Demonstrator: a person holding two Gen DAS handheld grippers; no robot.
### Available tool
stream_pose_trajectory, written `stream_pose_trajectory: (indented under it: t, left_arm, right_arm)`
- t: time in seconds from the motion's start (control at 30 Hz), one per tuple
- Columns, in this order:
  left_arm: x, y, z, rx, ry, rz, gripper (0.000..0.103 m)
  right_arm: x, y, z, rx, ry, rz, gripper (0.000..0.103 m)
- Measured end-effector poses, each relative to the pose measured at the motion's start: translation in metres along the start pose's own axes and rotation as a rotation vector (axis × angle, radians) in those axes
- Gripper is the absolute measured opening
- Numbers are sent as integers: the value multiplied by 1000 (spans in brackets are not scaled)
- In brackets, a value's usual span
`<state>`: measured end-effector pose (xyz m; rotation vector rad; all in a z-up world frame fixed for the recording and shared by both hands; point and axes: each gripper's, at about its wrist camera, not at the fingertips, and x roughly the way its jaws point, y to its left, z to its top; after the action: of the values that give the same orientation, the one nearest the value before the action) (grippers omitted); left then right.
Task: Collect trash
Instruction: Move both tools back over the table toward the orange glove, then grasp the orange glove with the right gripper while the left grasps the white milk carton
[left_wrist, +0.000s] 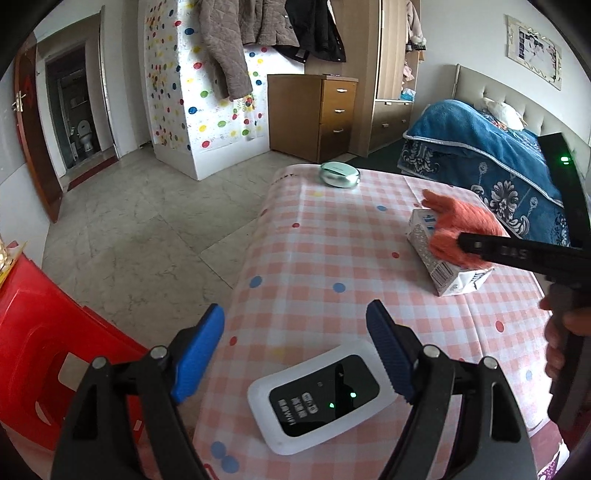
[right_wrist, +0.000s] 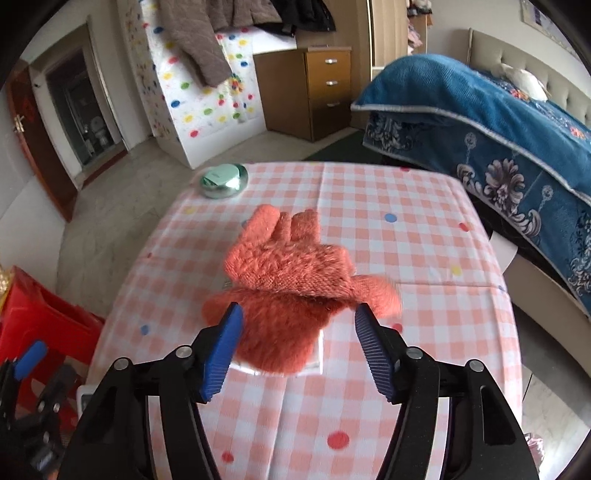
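An orange fuzzy glove (right_wrist: 291, 280) lies on top of a white carton (left_wrist: 448, 271) on the pink checked table; in the right wrist view only a white edge of the carton (right_wrist: 317, 363) shows under the glove. My right gripper (right_wrist: 299, 350) is open, its blue pads (right_wrist: 221, 350) on either side of the glove's near end. In the left wrist view the glove (left_wrist: 454, 229) is at the right. My left gripper (left_wrist: 295, 354) is open and empty above a white device with a black screen (left_wrist: 321, 397).
A round green tin (left_wrist: 340, 174) sits at the table's far edge, also in the right wrist view (right_wrist: 223, 180). A red plastic stool (left_wrist: 40, 350) stands left of the table. A bed with a blue blanket (right_wrist: 498, 118) is to the right, a wooden drawer cabinet (left_wrist: 314, 114) behind.
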<state>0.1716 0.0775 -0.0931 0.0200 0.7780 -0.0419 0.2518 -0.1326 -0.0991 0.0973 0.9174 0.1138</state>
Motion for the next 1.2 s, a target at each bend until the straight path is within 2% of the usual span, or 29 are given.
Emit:
stream_pose_trajectory:
  t: [0.07,0.13,0.27,0.37,0.53,0.7,0.73,0.83,0.9,0.97,1.13,1.2]
  left_arm:
    - [0,-2,-1,2,3,-3,77]
    - [-1,-4,-2,3,8,-6,77]
    - [-5,-9,-4,10,12,-8,77]
    - [-12,-17,-9,28,9,-20,77]
    - [-23,-31,-16,58,4,-36,77]
    - [-36,-51,-23,96,-2,-64,77]
    - [-37,-53,-24,99,-3,-67,77]
    - [-44,-67,-26,114,-9,-92,77]
    - [-49,-79,-28,131,-20,-111,83]
    - [-51,-88,-29,148,-26,-127,86]
    - [-48,-115,-37,184,-2,-164,89]
    - [-45,-122,-40,196,5,-164,89]
  right_arm:
    - [5,-6,1,29,10,41,63]
    - [3,-9,0,37,17,74,47]
    - [-10,-9,-7,19,15,98,36]
    - [-21,-8,-16,0,28,131,15]
    - [-44,-8,-40,-35,42,165,15]
    - [-76,-15,-63,-32,-6,190,15]
    - [-86,-16,-67,-37,-38,194,15]
    - [-111,-21,-75,-54,-128,144,15]
    - [-130,-28,-78,-54,-175,101,15]
    - [-137,-34,-83,-46,-185,83,15]
    - [-140,-58,-107,-4,-137,91,15]
    - [-128,-74,-130,27,-63,120,16]
